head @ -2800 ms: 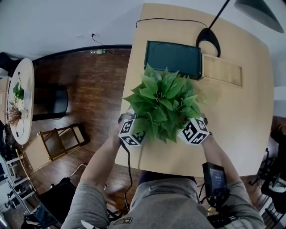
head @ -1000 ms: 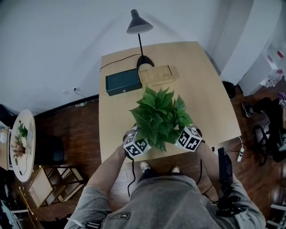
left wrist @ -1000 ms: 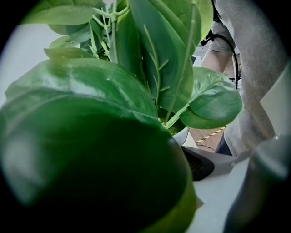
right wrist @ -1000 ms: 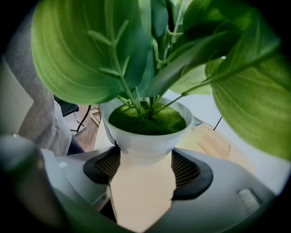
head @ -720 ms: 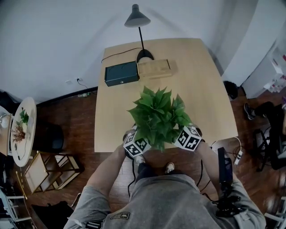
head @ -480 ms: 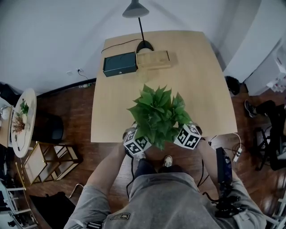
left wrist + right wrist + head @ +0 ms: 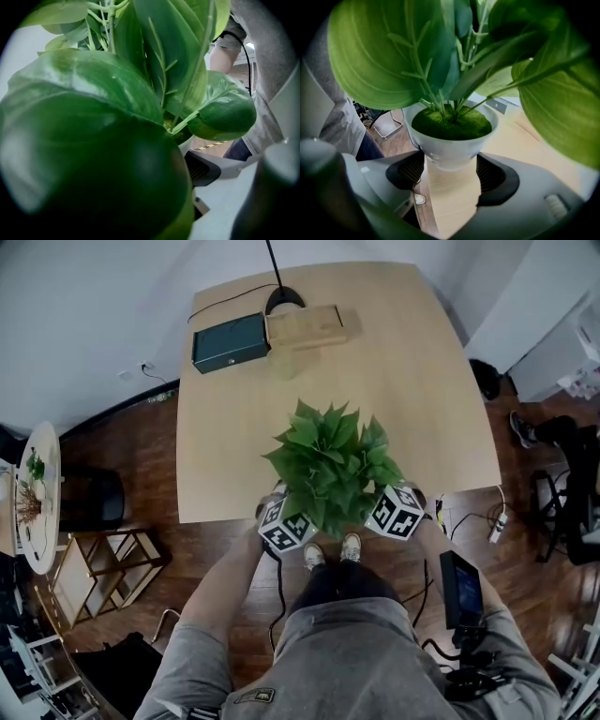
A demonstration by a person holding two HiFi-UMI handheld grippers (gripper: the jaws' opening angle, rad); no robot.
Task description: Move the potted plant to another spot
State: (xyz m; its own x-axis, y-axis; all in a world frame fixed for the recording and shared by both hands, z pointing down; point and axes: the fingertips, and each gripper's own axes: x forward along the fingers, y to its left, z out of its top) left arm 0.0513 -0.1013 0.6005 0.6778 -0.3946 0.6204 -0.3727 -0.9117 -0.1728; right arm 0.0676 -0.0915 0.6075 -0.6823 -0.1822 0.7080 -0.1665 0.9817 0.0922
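While both arms reach forward, the plant (image 7: 332, 470) sits in the middle of the head view, its leaves spread over the near edge of the table (image 7: 412, 399). Tucked under the foliage at the lower left is the left tongs (image 7: 284, 527), with its marker cube showing. The other cube shows at the lower right.

Seen from the right tongs (image 7: 451, 168), the white pot (image 7: 449, 143) stands upright between the two jaws. The black pads press on the narrow lower part of the pot from either side, so this pair stands fairly wide and holds the pot. Bare table top shows beneath the pot, and I cannot tell whether the pot touches it.

From the left tongs' own camera, big leaves fill nearly the whole frame. One dark pad (image 7: 202, 169) shows at the lower right, just beside a sliver of the pot's rim. The other jaw is behind a leaf, so I cannot tell whether this pair grips.

At the top of the head view, a green box (image 7: 230, 341) lies beside a wooden box (image 7: 305, 326), with a lamp base (image 7: 284, 299) just behind them. The person's shoes (image 7: 330, 550) stand on the dark floor below the table edge.
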